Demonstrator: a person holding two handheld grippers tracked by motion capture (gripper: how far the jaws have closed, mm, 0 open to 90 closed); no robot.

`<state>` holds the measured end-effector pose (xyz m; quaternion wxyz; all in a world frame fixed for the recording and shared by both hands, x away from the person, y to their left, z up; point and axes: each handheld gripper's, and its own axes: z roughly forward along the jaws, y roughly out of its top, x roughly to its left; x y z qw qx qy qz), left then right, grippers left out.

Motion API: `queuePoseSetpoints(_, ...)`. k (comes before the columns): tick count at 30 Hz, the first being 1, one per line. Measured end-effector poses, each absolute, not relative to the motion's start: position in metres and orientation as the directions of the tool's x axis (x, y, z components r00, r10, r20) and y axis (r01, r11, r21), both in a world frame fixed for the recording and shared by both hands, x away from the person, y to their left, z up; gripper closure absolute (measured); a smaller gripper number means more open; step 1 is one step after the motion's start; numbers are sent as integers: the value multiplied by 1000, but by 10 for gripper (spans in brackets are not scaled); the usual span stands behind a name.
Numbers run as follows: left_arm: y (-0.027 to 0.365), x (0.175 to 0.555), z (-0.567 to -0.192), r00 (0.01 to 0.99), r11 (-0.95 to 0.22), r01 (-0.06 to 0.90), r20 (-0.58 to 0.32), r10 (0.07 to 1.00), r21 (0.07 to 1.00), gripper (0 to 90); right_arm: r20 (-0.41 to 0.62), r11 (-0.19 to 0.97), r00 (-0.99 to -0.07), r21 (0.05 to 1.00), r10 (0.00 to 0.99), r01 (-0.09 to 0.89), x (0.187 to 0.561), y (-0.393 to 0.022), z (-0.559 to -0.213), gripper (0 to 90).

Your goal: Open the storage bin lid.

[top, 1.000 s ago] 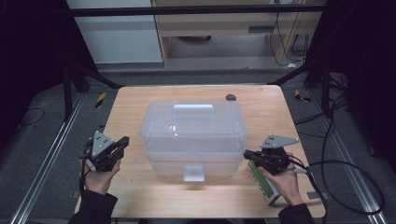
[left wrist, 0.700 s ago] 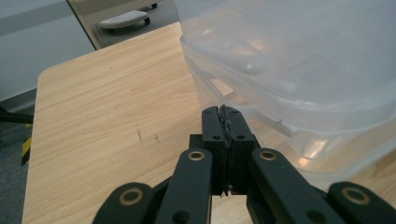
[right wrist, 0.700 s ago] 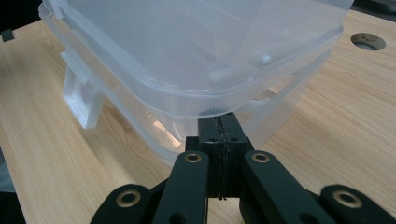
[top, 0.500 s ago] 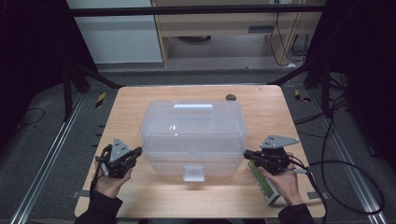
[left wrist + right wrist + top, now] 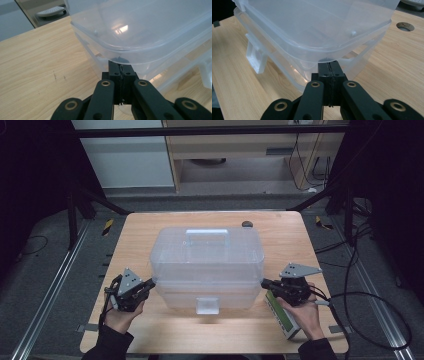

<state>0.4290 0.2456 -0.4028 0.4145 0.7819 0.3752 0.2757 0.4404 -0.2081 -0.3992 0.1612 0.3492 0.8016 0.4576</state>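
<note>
With both pairs of black jaws pressed fully together and nothing between them, the two grippers serve as wedges rather than pincers. The large clear plastic storage box with a domed lid and moulded top handle (image 5: 207, 265) sits in the middle of the light wooden table (image 5: 150, 227), its front latch tab hanging down toward the person. The left gripper (image 5: 148, 283) has its closed tips tucked just under the overhanging lid rim at the box's left end; the left gripper view shows them meeting the underside of that lip. The right gripper (image 5: 265, 283) mirrors this at the right end, its tips likewise under the lid's edge. I judge the placement is meant either to pry the lid upward from both ends at once or to lift the box evenly by its rim, which is why the hands stand symmetric and level. Beneath the right hand lies a long green-and-white rectangular object (image 5: 283, 316), possibly a ruler or label strip; its markings are too small to read. No brand or writing is legible on the box.
</note>
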Motion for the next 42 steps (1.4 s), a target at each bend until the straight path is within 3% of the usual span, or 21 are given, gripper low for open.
queuePoseSetpoints(42, 240, 446, -378, 537, -348, 293, 147, 830, 891, 889, 95, 233, -689, 900, 718, 367, 463, -211, -380, 900)
